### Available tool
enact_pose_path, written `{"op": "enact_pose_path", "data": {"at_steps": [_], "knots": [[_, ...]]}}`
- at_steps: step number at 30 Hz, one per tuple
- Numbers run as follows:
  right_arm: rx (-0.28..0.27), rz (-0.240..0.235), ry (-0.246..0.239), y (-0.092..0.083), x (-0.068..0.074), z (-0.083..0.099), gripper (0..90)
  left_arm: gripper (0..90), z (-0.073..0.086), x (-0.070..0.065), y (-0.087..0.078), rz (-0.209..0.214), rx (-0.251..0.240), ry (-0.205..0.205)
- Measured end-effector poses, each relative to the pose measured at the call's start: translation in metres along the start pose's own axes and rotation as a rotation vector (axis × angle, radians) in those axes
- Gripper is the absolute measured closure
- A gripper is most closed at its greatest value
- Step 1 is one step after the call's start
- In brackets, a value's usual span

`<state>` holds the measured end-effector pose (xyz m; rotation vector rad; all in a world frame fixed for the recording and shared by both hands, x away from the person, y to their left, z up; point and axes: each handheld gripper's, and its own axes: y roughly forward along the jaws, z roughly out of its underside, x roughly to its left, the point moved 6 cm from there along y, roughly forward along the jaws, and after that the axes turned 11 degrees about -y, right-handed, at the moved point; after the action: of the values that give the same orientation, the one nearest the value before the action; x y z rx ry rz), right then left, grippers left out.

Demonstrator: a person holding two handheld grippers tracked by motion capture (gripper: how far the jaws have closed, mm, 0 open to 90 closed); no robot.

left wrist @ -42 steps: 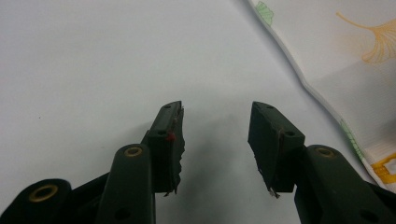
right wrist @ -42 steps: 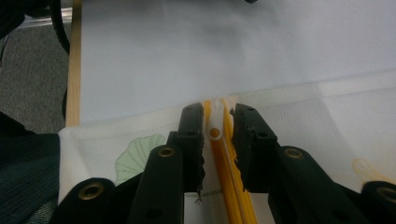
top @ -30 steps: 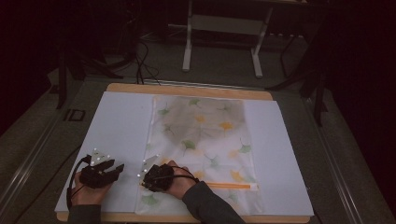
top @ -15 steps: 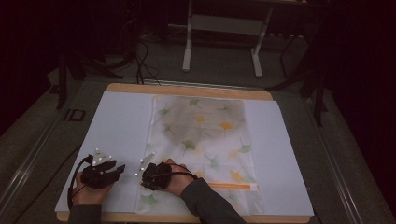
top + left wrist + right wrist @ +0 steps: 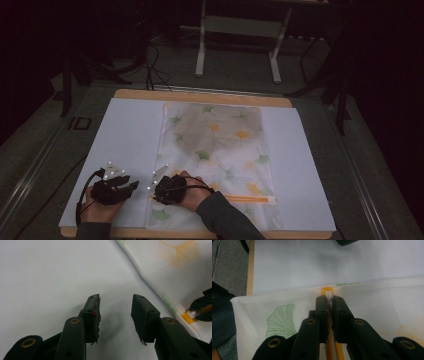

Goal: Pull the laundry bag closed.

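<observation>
Here the right hand-held gripper [image 5: 328,300] pinches the zipper pull [image 5: 328,293], the left hand-held gripper [image 5: 115,312] gapes empty.

The room is dim. A grey floor [image 5: 45,145] surrounds the table [image 5: 200,96]. A white metal stand [image 5: 240,42] sits at the far side, with dark cables [image 5: 152,65] to its left.

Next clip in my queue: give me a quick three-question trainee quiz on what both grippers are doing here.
1. True or false: the left gripper is clamped on the mesh bag.
2. What is the right gripper closed on?
A. the bag's corner
B. the white zipper pull
C. the table edge
3. Fill in: the bag's zipper tape is ___ in colour.

Key:
1. False; its jaws stand open over the bare white sheet.
2. B
3. orange
</observation>
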<state>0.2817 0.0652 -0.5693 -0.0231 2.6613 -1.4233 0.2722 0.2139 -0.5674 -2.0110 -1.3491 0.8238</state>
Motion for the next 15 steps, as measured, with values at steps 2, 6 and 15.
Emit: {"op": "enact_pose_path", "data": {"at_steps": [2, 6, 15], "knots": [[0.003, 0.000, -0.005, 0.000, 0.001, 0.000, 84.1, 58.1, 0.001, -0.002, 0.000, 0.003, 0.006, 0.008], [0.003, 0.003, -0.006, -0.002, 0.001, 0.000, 84.1, 57.4, 0.001, -0.006, -0.002, 0.019, 0.000, -0.006], [0.001, 0.009, -0.002, -0.003, 0.001, 0.000, 84.1, 57.6, 0.006, -0.021, -0.010, 0.102, 0.006, -0.027]]}}
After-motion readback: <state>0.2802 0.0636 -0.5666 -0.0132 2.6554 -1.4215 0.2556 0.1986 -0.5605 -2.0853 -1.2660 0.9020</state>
